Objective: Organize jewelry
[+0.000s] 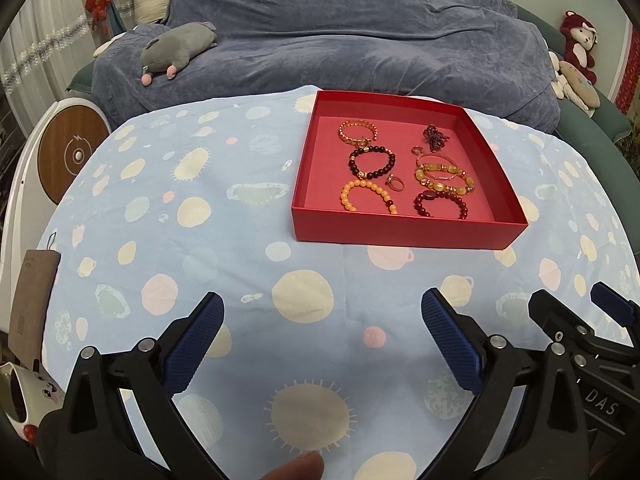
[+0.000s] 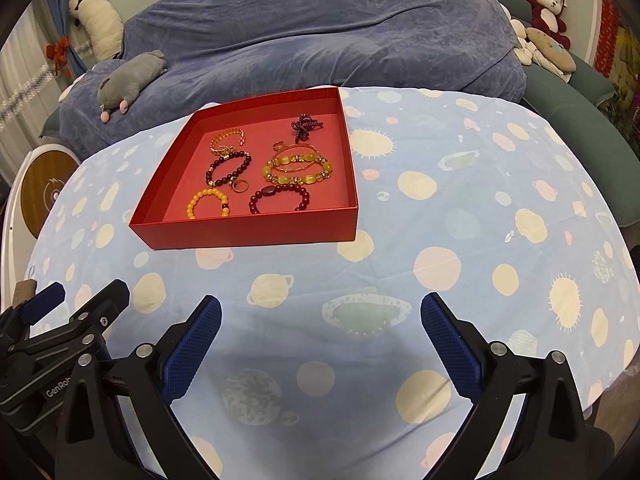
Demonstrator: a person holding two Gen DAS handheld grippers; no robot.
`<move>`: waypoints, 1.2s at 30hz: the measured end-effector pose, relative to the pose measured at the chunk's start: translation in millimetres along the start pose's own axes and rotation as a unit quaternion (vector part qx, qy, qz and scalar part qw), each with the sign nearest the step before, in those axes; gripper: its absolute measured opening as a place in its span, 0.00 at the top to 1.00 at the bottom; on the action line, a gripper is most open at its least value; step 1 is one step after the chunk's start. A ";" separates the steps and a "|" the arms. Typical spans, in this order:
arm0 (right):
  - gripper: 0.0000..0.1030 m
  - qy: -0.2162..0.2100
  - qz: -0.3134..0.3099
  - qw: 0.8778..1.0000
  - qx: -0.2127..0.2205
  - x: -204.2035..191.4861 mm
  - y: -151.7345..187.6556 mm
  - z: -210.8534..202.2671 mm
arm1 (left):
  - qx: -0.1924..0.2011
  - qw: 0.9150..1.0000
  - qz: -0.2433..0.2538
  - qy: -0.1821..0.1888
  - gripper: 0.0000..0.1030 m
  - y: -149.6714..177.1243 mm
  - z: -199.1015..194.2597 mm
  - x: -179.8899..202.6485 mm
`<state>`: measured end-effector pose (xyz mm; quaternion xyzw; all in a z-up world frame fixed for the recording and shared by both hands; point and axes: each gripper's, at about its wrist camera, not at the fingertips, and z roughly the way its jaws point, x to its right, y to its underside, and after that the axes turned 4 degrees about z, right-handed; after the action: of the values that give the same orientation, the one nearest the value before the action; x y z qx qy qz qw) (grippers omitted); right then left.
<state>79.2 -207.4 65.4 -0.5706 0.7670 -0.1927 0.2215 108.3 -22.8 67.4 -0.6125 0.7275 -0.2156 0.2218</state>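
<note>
red box [image 1: 404, 227] with the bracelets sits ahead of both tools: right of the left tool [image 1: 322, 344], left of the right tool [image 2: 320, 344]. both wide open, empty.

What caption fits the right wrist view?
Open right hand-held gripper faces a red tray of beaded bracelets.

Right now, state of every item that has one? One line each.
left tool: open, empty, over the cloth
right tool: open, empty, over the cloth
red box: no lid on, upright on the tablecloth
orange bead bracelet: flat in box, front left
dark red bead bracelet: flat in box, front right
ring: loose between them
gold chain bracelet: flat, back left
</note>
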 end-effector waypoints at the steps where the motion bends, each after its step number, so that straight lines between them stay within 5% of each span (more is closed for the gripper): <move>1: 0.07 0.001 0.000 1.000 0.000 -0.1 -0.1 0.0 | 0.000 1.000 -0.002 0.000 0.08 0.2 -0.5 0.0; 36: 0.07 0.011 -0.013 1.000 0.019 -3.7 -1.4 -18.8 | -0.003 1.000 0.004 -0.003 0.08 -2.2 -11.2 0.8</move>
<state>70.8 -203.4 82.2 -0.5742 0.7578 -0.2166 0.2218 103.4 -23.5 77.7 -0.6110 0.7297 -0.2106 0.2231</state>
